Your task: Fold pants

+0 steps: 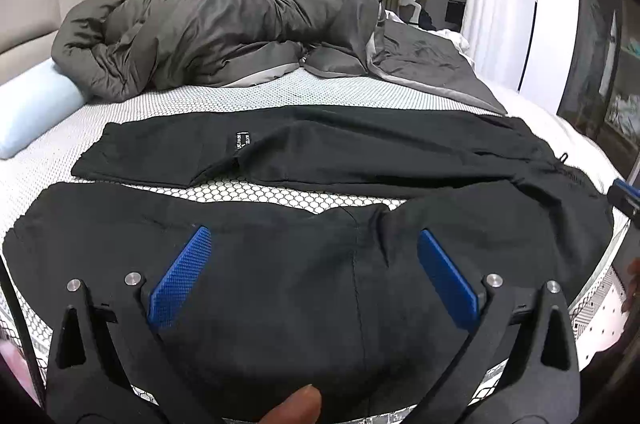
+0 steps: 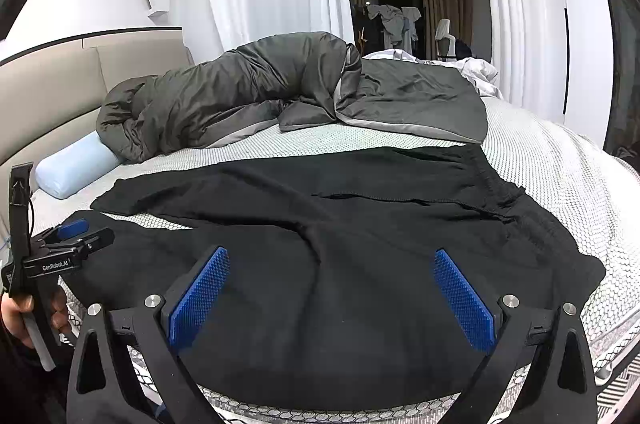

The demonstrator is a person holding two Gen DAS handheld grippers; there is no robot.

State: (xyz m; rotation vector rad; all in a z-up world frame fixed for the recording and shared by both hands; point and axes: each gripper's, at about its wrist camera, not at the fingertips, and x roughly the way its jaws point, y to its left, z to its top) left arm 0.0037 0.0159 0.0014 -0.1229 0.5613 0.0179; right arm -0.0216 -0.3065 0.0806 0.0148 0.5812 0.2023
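Note:
Black pants (image 1: 320, 160) lie spread flat on the bed, legs pointing left and waistband to the right, with a gap of mattress between the two legs. They also show in the right wrist view (image 2: 340, 244). My left gripper (image 1: 314, 236) is open and empty, hovering over the near leg. My right gripper (image 2: 332, 256) is open and empty, over the near leg toward the waist end. The left gripper (image 2: 72, 228) shows at the left edge of the right wrist view, held by a hand.
The mattress (image 1: 280, 92) has a white honeycomb cover. A bunched grey duvet (image 1: 208, 32) lies across the far side, a light blue pillow (image 1: 36, 108) at the far left by the beige headboard (image 2: 60, 80). The bed's near edge (image 2: 616, 356) curves below the pants.

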